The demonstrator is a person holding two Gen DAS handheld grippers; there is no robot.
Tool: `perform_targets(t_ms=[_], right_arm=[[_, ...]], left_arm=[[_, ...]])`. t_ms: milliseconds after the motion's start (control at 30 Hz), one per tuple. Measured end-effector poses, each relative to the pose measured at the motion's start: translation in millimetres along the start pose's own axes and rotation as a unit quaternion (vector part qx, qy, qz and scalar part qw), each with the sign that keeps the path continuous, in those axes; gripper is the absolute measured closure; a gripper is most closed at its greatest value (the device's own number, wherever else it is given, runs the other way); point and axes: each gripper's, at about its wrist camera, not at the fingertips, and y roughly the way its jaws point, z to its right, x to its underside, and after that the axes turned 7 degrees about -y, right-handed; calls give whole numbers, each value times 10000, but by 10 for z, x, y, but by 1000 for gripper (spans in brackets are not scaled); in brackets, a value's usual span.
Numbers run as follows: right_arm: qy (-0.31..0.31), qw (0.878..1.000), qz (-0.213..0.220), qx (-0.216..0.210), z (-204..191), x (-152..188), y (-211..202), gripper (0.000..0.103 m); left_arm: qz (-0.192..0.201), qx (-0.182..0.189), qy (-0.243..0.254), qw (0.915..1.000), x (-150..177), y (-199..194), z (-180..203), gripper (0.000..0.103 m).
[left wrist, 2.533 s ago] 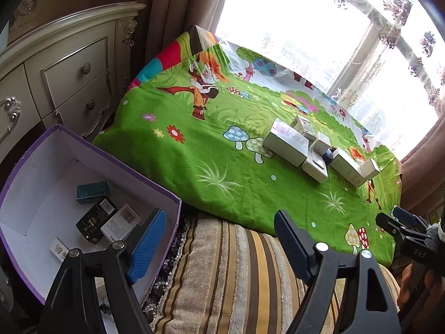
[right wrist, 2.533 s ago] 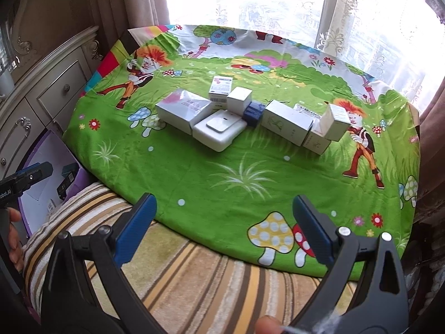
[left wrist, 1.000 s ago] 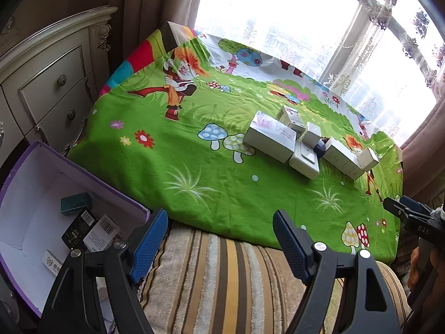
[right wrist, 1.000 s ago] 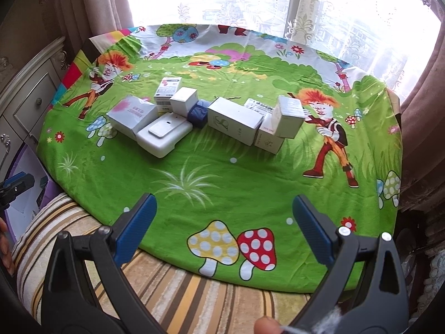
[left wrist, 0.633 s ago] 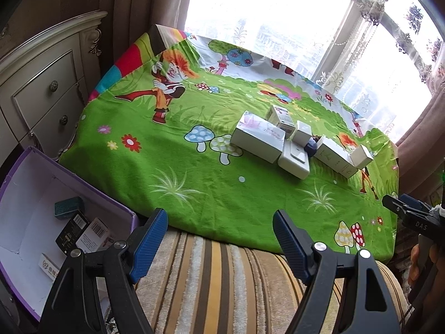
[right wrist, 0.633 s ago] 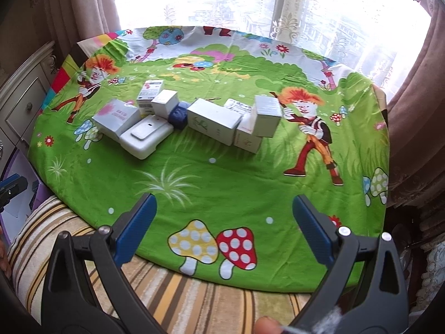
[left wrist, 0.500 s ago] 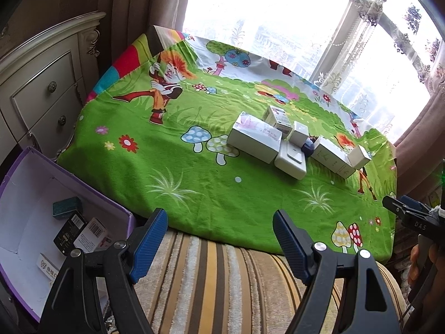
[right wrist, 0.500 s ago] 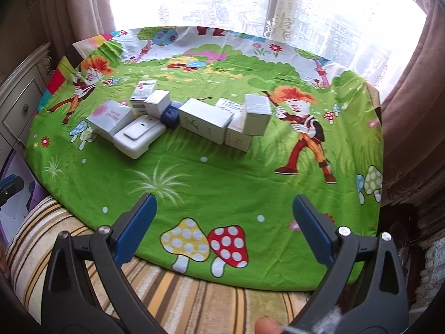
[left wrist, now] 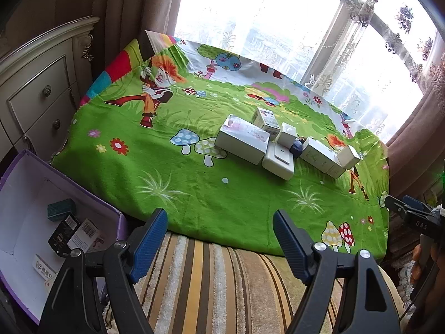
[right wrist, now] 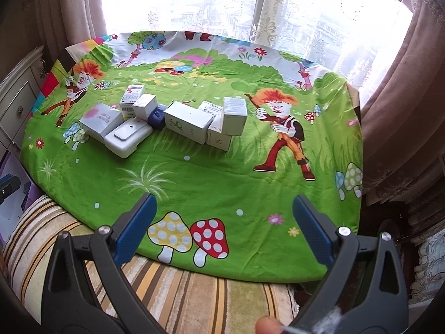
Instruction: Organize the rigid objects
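Several white boxes lie in a row on the green cartoon cloth (right wrist: 194, 175): a pink-marked box (right wrist: 101, 121), a flat white box (right wrist: 129, 136), a long box (right wrist: 189, 123) and an upright cube (right wrist: 235, 115), with a small dark blue object (right wrist: 155, 117) among them. The row also shows in the left wrist view (left wrist: 242, 142). My left gripper (left wrist: 219, 239) is open and empty over the striped cushion, near the cloth's front edge. My right gripper (right wrist: 222, 222) is open and empty over the cloth's front edge.
A purple-rimmed white box (left wrist: 27, 167) at lower left holds several small packages (left wrist: 72, 232). A cream dresser (left wrist: 36, 94) stands left of the table. Curtains and a bright window lie behind. A striped cushion (left wrist: 217, 284) lies in front. The right gripper shows at the left view's right edge (left wrist: 411, 214).
Both views have shifted to the right along the table. The boxes now sit further left in the right wrist view. Both grippers stay open and empty.
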Motion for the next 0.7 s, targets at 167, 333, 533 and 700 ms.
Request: perform_targets(t_ms=[167, 333, 533, 700], right_arm=[[47, 9999, 50, 79, 21, 11, -108, 4], [163, 9996, 206, 136, 31, 43, -305, 4], [309, 9990, 278, 161, 82, 119, -431, 4], [407, 9987, 261, 171, 181, 185, -442, 4]], left_arm=[[159, -16, 15, 9999, 10, -74, 28, 24], [196, 2, 91, 9998, 58, -109, 85, 24], [221, 29, 341, 9992, 80, -152, 250, 24], [221, 28, 417, 9989, 100, -165, 331, 24]])
